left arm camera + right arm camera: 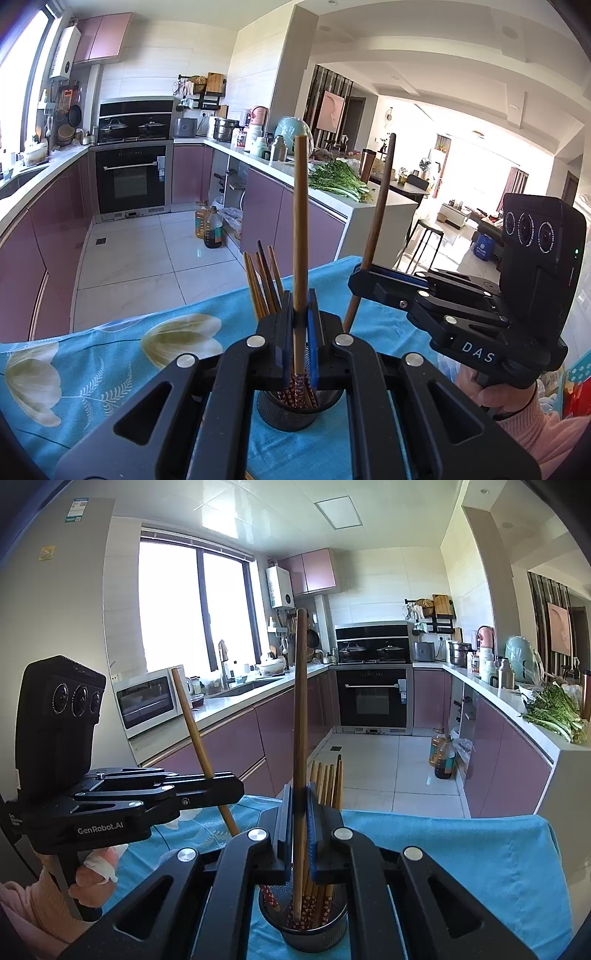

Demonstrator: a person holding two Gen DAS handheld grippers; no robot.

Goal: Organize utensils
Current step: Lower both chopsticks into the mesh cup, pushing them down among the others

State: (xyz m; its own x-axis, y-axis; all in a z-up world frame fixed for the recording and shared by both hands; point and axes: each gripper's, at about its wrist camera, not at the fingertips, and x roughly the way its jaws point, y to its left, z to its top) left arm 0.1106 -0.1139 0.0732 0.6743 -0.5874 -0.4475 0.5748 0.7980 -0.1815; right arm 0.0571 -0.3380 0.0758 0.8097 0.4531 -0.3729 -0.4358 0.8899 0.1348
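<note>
My left gripper (301, 325) and right gripper (300, 808) each clench 1 light, stiff, slippery chopstick (300, 221) mid-shaft above the holder (303, 930).

Black tools (299, 325) w/ blue pads, silver rivets, "GenRobot.AI" mark, pink knit sleeves (22, 904)

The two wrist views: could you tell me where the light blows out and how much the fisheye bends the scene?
Left wrist view: the living room at right is washed out by daylight, and the kitchen window at left glares; the cabinets curve strongly. Right wrist view: the window is pure white, the counter and ceiling lines bow, and dark corners frame the picture. Close parts stay sharp in both.
</note>
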